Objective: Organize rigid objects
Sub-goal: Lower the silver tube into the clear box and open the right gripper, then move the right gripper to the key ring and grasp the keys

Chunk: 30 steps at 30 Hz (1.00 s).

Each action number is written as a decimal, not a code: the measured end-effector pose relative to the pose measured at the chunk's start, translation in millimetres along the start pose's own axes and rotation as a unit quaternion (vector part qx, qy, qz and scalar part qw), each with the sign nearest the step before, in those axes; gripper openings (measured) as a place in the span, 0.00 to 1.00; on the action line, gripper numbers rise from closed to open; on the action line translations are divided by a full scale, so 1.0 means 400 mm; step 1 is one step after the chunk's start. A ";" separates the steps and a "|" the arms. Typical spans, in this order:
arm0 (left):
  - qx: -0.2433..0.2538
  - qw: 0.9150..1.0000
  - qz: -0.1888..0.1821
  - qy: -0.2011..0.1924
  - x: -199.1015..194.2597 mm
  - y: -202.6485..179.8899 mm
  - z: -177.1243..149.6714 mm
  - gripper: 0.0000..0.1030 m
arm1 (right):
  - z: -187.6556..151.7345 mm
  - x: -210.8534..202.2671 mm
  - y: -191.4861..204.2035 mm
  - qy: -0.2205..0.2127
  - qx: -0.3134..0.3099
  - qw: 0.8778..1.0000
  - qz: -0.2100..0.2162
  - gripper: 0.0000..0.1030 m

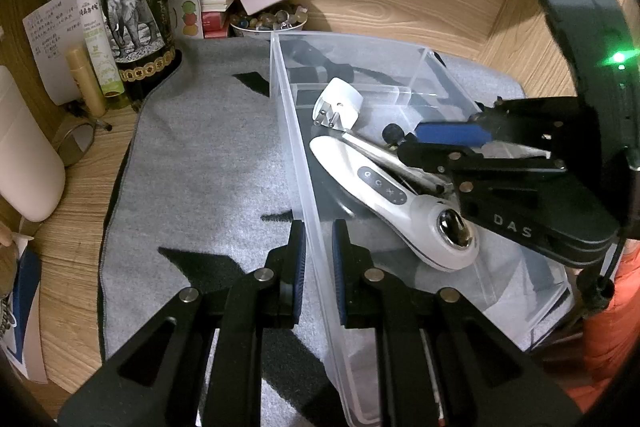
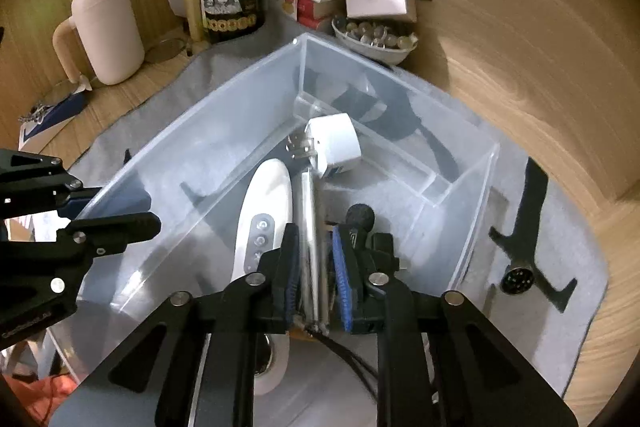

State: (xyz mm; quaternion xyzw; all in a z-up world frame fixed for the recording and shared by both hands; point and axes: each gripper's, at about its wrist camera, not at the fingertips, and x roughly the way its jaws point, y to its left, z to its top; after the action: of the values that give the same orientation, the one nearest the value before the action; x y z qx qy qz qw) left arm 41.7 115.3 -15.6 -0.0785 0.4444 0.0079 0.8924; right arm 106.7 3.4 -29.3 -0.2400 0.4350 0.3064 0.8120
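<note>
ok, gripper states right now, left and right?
Left gripper: jaws straddle the clear bin wall; cannot tell if they are clamped on it.
Right gripper: shut on the silver rod, inside the bin.

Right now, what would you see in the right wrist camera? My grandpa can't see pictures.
The right gripper reaches into a clear plastic bin, its fingers closed around a thin silver metal tool. Beside it lie a white handheld device with buttons and a white plug adapter. The left gripper clamps the bin's near wall.
</note>
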 end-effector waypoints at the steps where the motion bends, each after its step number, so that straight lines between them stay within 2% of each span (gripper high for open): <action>1: 0.000 1.000 0.000 0.000 0.000 0.000 0.000 0.12 | 0.000 -0.006 0.000 -0.005 0.000 1.000 -0.004 0.28; 3: -0.001 1.000 0.000 0.000 0.001 0.000 0.000 0.12 | 0.001 -0.025 -0.002 -0.024 0.003 1.000 -0.011 0.42; 7: -0.001 1.000 0.000 0.000 0.001 0.000 0.000 0.12 | 0.007 -0.070 -0.019 -0.051 0.015 0.998 -0.017 0.44; 12: -0.003 1.000 -0.002 0.000 0.002 0.003 0.000 0.12 | 0.011 -0.135 -0.060 -0.093 0.037 0.994 -0.042 0.56; 22: -0.006 1.000 -0.001 0.001 0.003 0.003 0.001 0.12 | -0.029 -0.218 -0.166 -0.121 0.091 0.984 -0.093 0.59; 26: -0.005 1.000 -0.001 0.001 0.003 0.003 0.001 0.12 | -0.069 -0.213 -0.205 -0.109 0.111 0.982 -0.105 0.59; 30: -0.005 1.000 -0.001 0.001 0.003 0.004 0.001 0.12 | -0.126 -0.170 -0.233 -0.074 0.133 0.983 -0.106 0.59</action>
State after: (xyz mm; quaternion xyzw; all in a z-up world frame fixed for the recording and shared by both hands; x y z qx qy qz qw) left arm 42.6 116.9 -16.5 -0.0839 0.4448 0.0094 0.8917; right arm 114.8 -114.5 14.5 -0.1514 0.3830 0.1750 0.8943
